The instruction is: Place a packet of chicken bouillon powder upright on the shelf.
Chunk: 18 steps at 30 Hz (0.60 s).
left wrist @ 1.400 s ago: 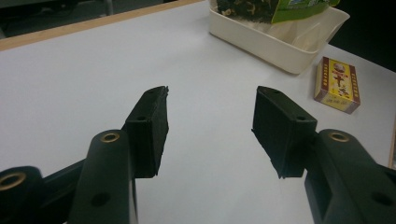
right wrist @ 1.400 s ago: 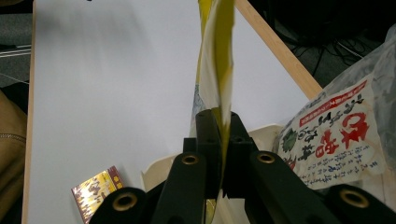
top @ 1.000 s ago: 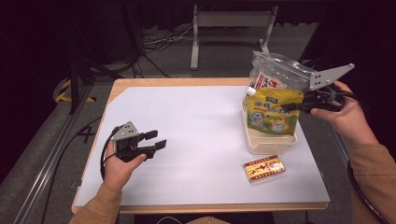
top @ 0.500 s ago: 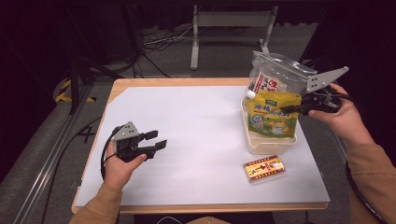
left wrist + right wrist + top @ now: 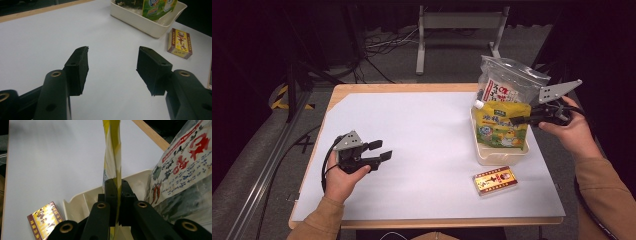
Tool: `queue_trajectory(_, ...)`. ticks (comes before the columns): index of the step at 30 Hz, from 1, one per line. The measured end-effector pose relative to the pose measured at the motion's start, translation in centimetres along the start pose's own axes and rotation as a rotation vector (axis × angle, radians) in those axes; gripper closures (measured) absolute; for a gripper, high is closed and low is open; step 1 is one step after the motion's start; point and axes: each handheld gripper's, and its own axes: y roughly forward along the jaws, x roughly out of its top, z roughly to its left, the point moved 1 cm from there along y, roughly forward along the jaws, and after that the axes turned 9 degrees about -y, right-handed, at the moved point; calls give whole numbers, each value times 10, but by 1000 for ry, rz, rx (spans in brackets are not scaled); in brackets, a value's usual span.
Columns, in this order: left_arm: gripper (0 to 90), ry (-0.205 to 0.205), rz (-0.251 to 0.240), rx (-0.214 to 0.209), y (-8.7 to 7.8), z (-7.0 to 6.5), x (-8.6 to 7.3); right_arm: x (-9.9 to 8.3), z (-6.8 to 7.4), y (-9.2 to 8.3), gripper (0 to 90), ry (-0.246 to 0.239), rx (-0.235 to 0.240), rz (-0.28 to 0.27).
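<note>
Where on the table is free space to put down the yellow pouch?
The wide white sheet between the left hand-held gripper and the cream tray is bare. It is crowded at the right: tray, yellow pouch, clear bag, small box.

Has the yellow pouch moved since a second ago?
Yes. Clamped in the right gripper, the yellow pouch has come down a little, deeper into the cream tray, covering more of the clear bag behind it.

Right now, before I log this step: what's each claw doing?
Left claw: open, empty, above the white table.
Right claw: shut on the yellow pouch's edge, over the cream tray.
</note>
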Motion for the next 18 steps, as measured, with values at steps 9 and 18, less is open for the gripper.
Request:
queue_trajectory(9,410,5,2,-13,6,-1,3,-18,3,4,873,47,-7,-51)
queue_trajectory(18,408,14,12,-30,12,-3,6,-31,10,5,860,81,-25,-77)
